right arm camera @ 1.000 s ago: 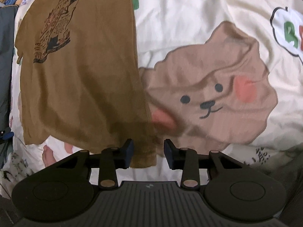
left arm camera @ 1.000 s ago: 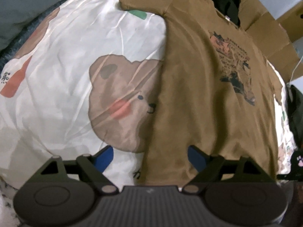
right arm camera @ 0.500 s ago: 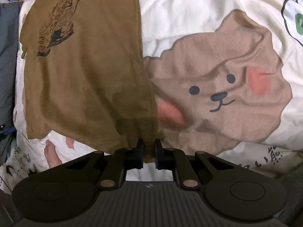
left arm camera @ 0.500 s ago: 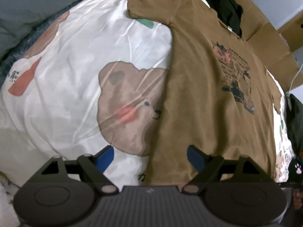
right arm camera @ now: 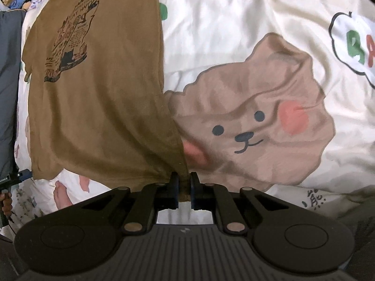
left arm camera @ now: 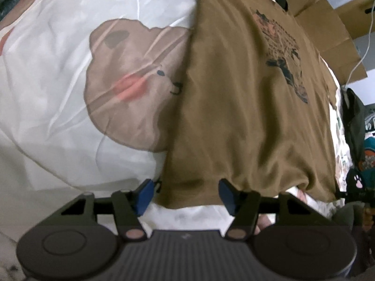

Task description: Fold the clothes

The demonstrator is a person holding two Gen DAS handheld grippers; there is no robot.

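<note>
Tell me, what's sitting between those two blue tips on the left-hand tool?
In the left wrist view, the open left gripper straddles the brown T-shirt's bottom hem, with white bedsheet showing just below it.

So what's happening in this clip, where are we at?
A person with two handheld grippers is starting to fold a brown T-shirt spread flat, print up, on a bear-print bedspread. The right gripper is clamped on one bottom corner of the hem. The left gripper is open, its fingers straddling the hem near the other corner, not yet gripping. No fold has been made.

Bare duvet (right arm camera: 234, 35) beside the T-shirt (right arm camera: 105, 105) lies open; cardboard (left arm camera: 328, 28) borders its far side.
</note>
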